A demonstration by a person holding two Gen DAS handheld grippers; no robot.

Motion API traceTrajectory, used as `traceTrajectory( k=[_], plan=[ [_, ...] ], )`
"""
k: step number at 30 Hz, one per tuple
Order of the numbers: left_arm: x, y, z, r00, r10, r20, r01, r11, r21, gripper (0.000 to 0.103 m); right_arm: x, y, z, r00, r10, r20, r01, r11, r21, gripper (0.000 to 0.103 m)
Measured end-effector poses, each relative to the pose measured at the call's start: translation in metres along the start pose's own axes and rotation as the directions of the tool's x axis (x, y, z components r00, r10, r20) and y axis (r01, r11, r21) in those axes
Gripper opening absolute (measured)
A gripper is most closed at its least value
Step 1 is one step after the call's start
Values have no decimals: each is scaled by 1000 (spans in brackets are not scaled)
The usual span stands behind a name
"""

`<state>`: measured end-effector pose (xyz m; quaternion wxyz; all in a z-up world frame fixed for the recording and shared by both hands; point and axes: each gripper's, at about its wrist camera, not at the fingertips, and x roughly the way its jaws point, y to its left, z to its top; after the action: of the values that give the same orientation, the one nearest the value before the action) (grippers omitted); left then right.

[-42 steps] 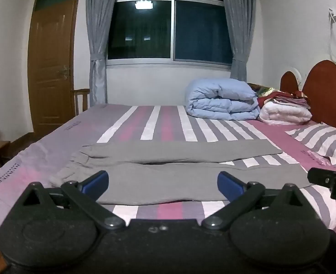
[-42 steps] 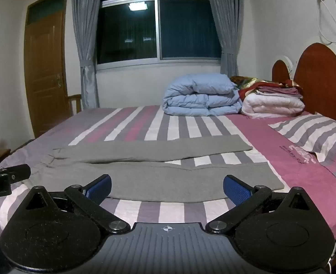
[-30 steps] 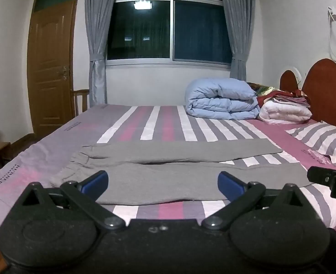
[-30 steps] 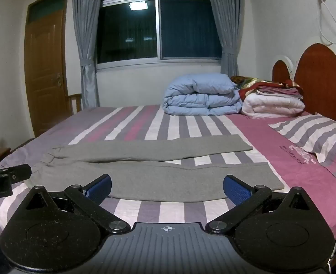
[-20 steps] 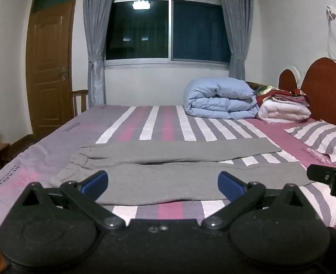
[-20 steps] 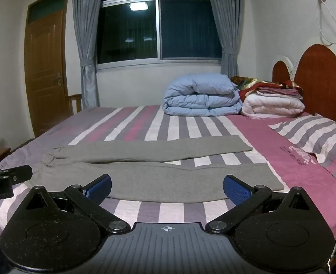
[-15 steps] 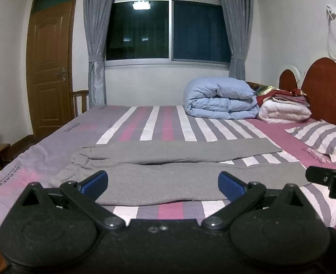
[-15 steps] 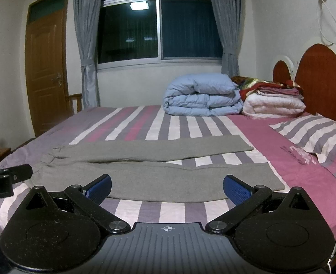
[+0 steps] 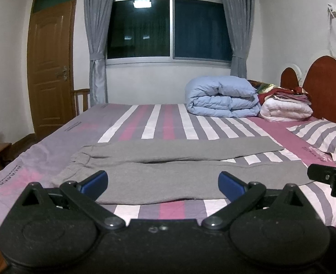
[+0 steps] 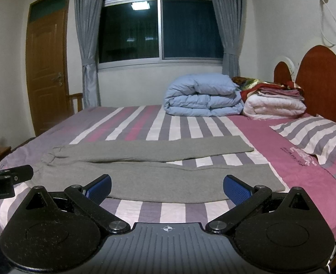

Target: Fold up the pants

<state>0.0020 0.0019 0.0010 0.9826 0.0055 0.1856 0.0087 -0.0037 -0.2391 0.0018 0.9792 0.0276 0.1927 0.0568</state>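
While unfolded: flat grey knit pants lie spread across striped bed.
Left claw: released, empty.
Right claw: released, empty.
Advice: pinch near leg's waist and hem together, lift evenly.

Pants spread across the bed, folded duvet behind them (pillow to their right)

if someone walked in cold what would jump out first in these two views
The grey pants lie spread flat across the near side of the pink, white and grey striped bed, waist to the left, legs running right. Both black grippers with blue pads, left and right, hover open just short of them. Behind, a folded pale blue duvet sits near the red-brown headboard.
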Motion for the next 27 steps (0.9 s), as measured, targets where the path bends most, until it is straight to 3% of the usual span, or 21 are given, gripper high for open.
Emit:
traceTrajectory(
  k=[27],
  plan=[
    [3, -4, -3, 1000, 5, -2, -5, 1000, 13, 97, 0, -2, 0, 1000, -2, 1, 2, 1000, 3, 103]
  ],
)
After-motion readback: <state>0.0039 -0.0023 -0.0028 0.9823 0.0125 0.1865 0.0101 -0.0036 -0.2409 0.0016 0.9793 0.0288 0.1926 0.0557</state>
